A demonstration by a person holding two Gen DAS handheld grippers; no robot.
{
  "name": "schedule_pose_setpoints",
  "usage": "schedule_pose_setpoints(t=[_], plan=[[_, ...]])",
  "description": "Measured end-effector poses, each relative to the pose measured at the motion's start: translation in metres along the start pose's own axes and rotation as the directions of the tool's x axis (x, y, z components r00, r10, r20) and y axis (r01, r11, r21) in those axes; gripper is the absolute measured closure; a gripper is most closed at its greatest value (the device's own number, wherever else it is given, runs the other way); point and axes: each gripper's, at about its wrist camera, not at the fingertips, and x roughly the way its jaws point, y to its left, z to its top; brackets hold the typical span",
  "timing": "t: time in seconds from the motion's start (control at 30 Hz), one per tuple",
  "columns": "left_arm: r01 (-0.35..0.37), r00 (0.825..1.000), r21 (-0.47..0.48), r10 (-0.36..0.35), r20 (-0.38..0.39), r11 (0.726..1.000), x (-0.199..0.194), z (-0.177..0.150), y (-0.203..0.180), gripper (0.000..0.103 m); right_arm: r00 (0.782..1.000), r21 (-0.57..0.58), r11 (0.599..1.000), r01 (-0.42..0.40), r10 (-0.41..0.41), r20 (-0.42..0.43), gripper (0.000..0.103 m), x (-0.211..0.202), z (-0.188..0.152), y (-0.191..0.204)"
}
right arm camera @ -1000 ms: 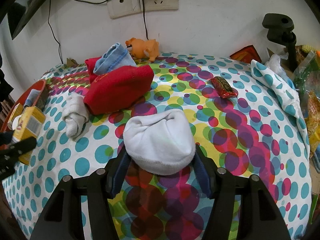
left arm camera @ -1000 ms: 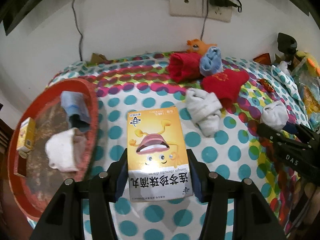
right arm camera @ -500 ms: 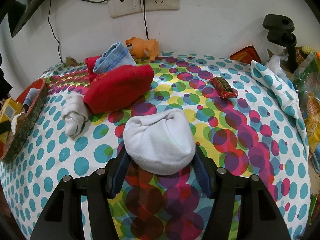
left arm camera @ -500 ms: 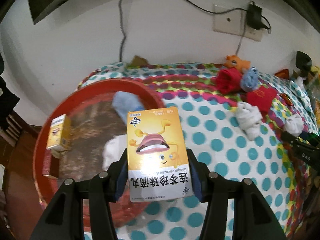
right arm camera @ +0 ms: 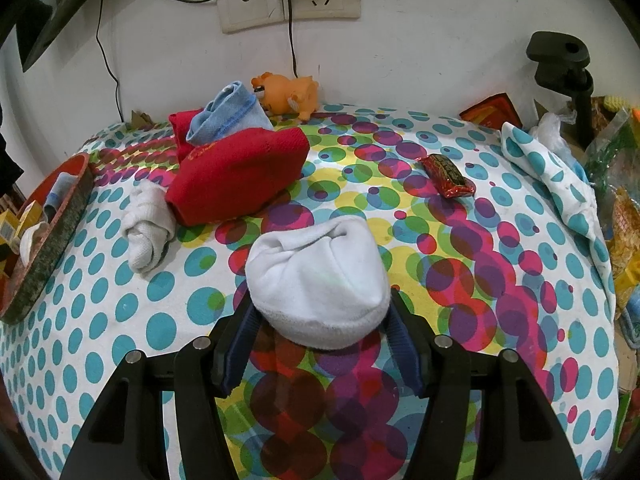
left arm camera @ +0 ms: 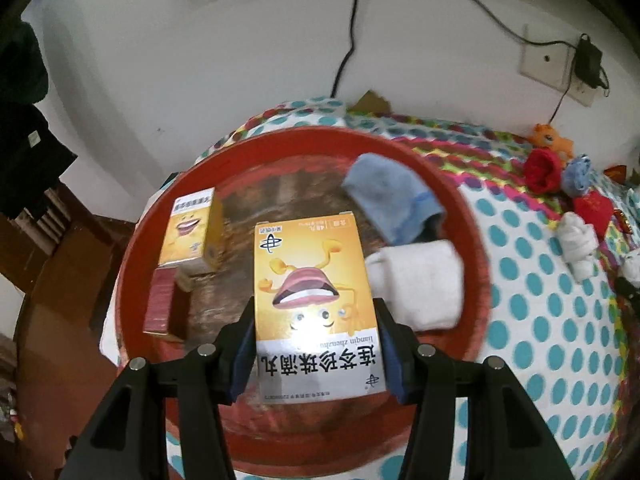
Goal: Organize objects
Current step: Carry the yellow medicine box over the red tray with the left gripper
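Grippers first, nearest the cams. Left gripper [left arm camera: 316, 350] is clamped on a yellow medicine box [left arm camera: 314, 300], pads pressing both long sides, printed face up w/ a cartoon mouth, box hanging over the red tray [left arm camera: 478, 248]. Right gripper [right arm camera: 322, 342] is clamped on a rolled white sock [right arm camera: 318, 280], pads squeezing it from both sides just above the polka-dot cloth [right arm camera: 152, 332].

Past the held box, inside the tray, we see: folded white sock [left arm camera: 420, 284] just right of the box, blue sock [left arm camera: 394, 200] behind that near the far rim, 2nd yellow box [left arm camera: 192, 226] on the left, small dark-red box [left arm camera: 160, 306] in front of it. We can't tell if the 2nd box touches the dark-red one; view is blurred there.

From the right cam, mid-distance: knotted white sock [right arm camera: 148, 228] left of the held sock, red sock [right arm camera: 236, 174] just behind and touching it. Red candy wrapper [right arm camera: 448, 176] lies apart on the right. Tray edge shows at far left of that view, boxes and socks inside.

Further back: another blue sock [right arm camera: 226, 120] resting on the red pile, orange toy animal [right arm camera: 286, 94] lying beside it by the wall. Black clamp stand [right arm camera: 568, 76] at the right edge, w/ a bunched cloth corner and plastic bags near it.

Wall behind: sockets [right arm camera: 288, 0] w/ plugs and cables.
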Motion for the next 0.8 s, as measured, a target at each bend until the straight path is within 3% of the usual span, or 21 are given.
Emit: schedule_pose_setpoints(t=[0.17,0.8], plan=[[-0.033,0.999,-0.005,0.033,-0.026,0.999,0.011,-0.008,0.018,0.049,1.000,-0.012,1.000,0.015,-0.015,-0.004,0.043,0.000,0.000,0.001],[-0.027,0.997,-0.042,0.024,-0.071,0.999,0.033,-0.030,0.059,0.049,0.999,-0.034,0.998,0.046,-0.046,-0.010,0.043,0.002,0.000,0.009]])
